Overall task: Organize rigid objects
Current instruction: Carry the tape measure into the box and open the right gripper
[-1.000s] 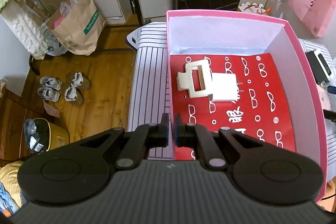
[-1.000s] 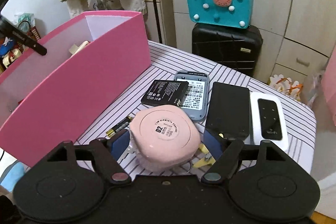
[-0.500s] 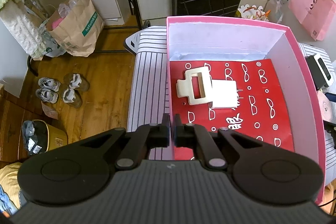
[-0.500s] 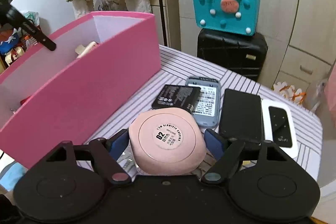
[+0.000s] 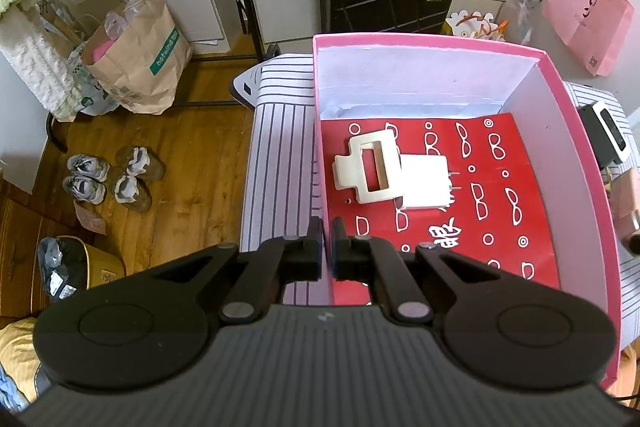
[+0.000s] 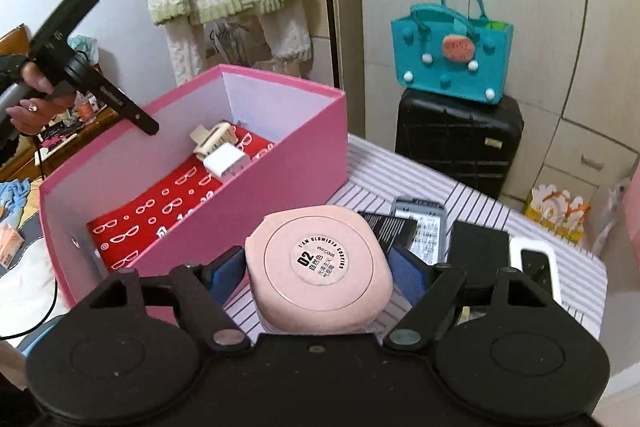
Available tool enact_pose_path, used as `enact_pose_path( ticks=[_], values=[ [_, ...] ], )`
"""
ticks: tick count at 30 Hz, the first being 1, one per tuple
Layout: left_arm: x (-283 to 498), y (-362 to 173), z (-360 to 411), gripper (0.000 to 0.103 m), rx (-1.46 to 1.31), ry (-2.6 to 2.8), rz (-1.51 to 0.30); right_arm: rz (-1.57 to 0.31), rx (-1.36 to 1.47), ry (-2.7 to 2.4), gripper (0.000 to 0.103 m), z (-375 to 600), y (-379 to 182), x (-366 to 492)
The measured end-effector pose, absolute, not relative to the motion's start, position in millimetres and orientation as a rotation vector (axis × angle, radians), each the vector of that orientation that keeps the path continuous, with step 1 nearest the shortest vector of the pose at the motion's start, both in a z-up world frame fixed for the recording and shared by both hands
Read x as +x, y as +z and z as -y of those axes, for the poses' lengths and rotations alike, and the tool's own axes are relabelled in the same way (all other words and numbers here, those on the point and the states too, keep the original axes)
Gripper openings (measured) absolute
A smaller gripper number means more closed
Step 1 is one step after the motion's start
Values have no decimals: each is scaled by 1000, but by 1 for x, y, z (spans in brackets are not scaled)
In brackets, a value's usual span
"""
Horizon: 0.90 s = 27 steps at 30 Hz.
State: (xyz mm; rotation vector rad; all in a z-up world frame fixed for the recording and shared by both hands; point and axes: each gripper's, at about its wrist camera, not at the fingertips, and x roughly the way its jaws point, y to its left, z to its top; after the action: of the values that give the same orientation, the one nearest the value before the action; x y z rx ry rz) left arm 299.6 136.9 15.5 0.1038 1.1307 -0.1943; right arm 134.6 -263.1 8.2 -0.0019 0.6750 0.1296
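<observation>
We have the pink compact case [image 6: 320,269] clamped between the blue pads of our right gripper [image 6: 320,267], its round label facing up, held above the striped table [image 6: 400,167] just beside the near long wall of the pink box [image 6: 280,187]. The jaws stand wide because the case is wide; both pads press its sides. Inside the box, on its red patterned floor, lie a cream hair claw [image 5: 370,173] and a white charger plug [image 5: 426,183], touching each other, the claw partly over the plug. Our left gripper [image 5: 327,251] has its jaws pinched together on the box's left wall, one finger outside and one inside. In the right wrist view we see a hand [image 6: 34,103] bearing that left gripper over the far rim. On the table past the case lie a black battery [image 6: 386,227], a grey device [image 6: 424,223], a black slab [image 6: 478,251] and a white router [image 6: 536,263], side by side.
</observation>
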Motion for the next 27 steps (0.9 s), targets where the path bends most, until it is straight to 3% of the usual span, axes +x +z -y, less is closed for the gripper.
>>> enact_pose_path(
  ticks=[13, 27],
  values=[
    [300, 14, -140, 4, 97, -211, -1117, -763, 53, 100, 82, 268, 6, 145],
    [298, 14, -138, 5, 114, -225, -1111, -648, -83, 165, 82, 230, 102, 149]
  ],
)
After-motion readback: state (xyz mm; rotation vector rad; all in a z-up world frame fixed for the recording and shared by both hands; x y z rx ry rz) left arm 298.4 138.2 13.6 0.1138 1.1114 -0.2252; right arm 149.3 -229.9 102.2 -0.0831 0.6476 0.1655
